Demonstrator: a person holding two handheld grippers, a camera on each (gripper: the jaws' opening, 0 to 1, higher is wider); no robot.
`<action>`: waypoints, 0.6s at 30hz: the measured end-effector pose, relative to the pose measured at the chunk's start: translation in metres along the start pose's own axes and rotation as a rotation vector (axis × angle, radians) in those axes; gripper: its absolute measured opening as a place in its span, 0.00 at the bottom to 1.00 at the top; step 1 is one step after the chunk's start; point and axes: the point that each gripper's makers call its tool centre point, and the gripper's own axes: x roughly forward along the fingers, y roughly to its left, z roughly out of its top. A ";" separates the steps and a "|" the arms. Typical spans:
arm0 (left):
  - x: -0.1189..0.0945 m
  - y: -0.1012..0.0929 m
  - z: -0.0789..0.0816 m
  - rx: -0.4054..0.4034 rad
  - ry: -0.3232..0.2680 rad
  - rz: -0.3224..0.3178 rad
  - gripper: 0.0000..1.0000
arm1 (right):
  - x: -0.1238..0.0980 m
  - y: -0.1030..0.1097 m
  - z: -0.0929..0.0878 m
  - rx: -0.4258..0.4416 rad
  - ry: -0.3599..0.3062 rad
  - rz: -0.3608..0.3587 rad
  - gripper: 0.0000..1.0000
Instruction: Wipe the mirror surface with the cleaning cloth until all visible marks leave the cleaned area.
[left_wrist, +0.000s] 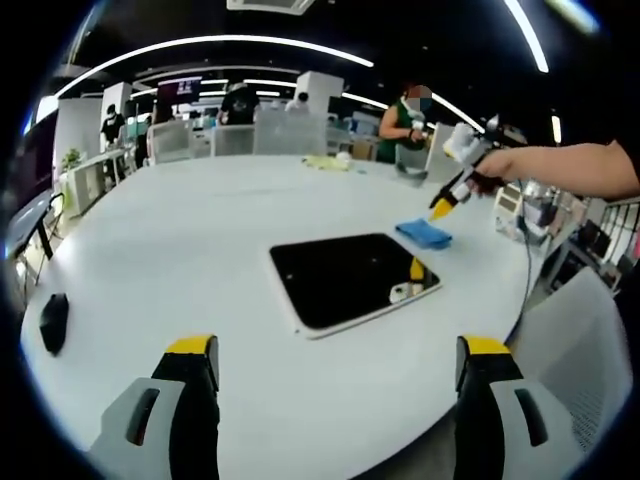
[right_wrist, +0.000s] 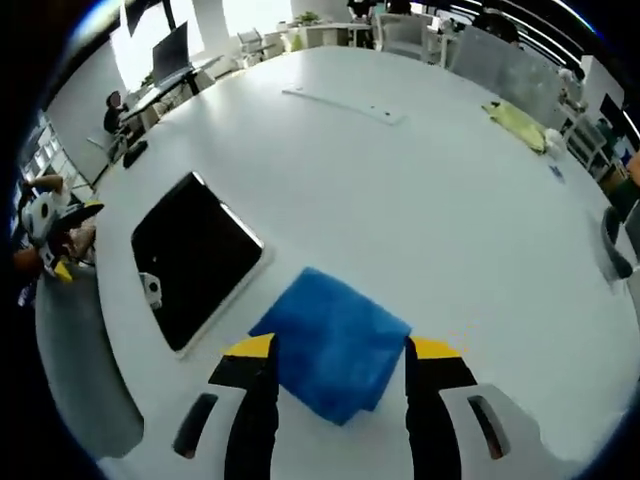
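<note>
A dark rectangular mirror (left_wrist: 350, 278) (right_wrist: 192, 258) with a pale frame lies flat on the white table (left_wrist: 200, 250). A folded blue cleaning cloth (left_wrist: 424, 233) (right_wrist: 334, 342) lies on the table just beside the mirror's edge. My right gripper (right_wrist: 340, 350) hangs open right above the cloth, its yellow-tipped jaws to either side of it; it also shows in the left gripper view as the right gripper (left_wrist: 441, 208), held by a person's hand. My left gripper (left_wrist: 340, 352) is open over the table's near edge, short of the mirror, and appears far left as the left gripper (right_wrist: 60, 268).
A black mouse-like object (left_wrist: 53, 322) lies at the table's left edge. A yellow cloth (right_wrist: 520, 122) (left_wrist: 325, 162) and a long white strip (right_wrist: 345, 103) lie on the far side. Chairs (left_wrist: 570, 340) ring the table, and people stand in the background.
</note>
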 end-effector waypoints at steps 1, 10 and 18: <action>0.000 0.000 0.000 -0.001 0.001 0.000 0.99 | 0.003 -0.001 -0.002 0.012 0.009 0.004 0.43; 0.001 0.000 -0.002 -0.003 0.007 -0.001 0.99 | 0.028 -0.004 -0.005 0.035 0.004 0.014 0.32; 0.002 -0.001 -0.003 0.002 0.015 -0.002 0.99 | 0.035 -0.012 -0.015 0.029 0.040 -0.035 0.11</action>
